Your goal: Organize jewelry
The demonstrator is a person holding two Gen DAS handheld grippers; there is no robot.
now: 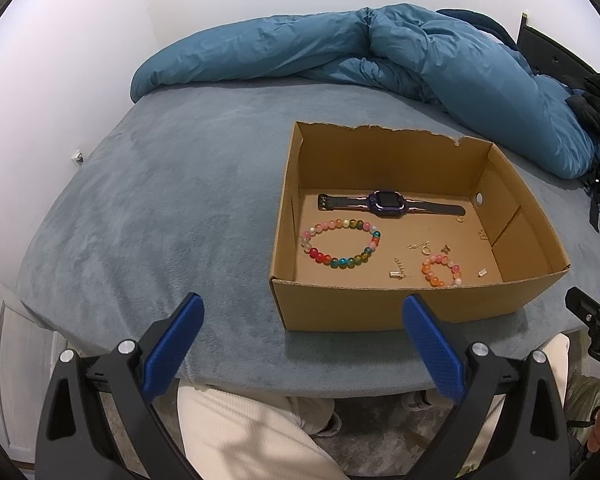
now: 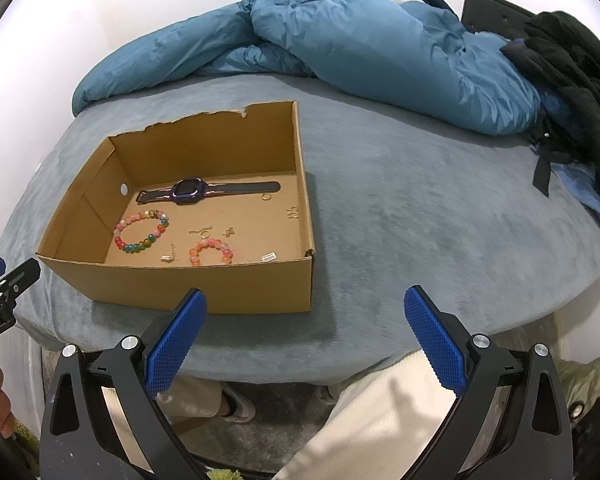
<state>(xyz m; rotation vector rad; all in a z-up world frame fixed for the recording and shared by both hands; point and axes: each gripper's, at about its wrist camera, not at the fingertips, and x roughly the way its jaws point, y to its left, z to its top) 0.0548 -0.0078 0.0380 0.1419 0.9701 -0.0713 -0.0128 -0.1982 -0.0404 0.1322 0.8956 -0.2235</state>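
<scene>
claws: left claw [image 1: 304,316] and right claw [image 2: 306,310] wide, empty — short of box [image 1: 380,304]
jewelry: watch [image 1: 384,203], bracelets [image 1: 340,243] inside box — stage unclear

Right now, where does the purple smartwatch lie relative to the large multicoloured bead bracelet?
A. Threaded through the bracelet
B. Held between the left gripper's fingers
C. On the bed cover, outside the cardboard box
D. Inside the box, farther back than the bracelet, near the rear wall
D: the purple smartwatch lies flat on the floor of the cardboard box, beyond the large multicoloured bead bracelet and apart from it; both grippers are open and hold nothing.
</scene>
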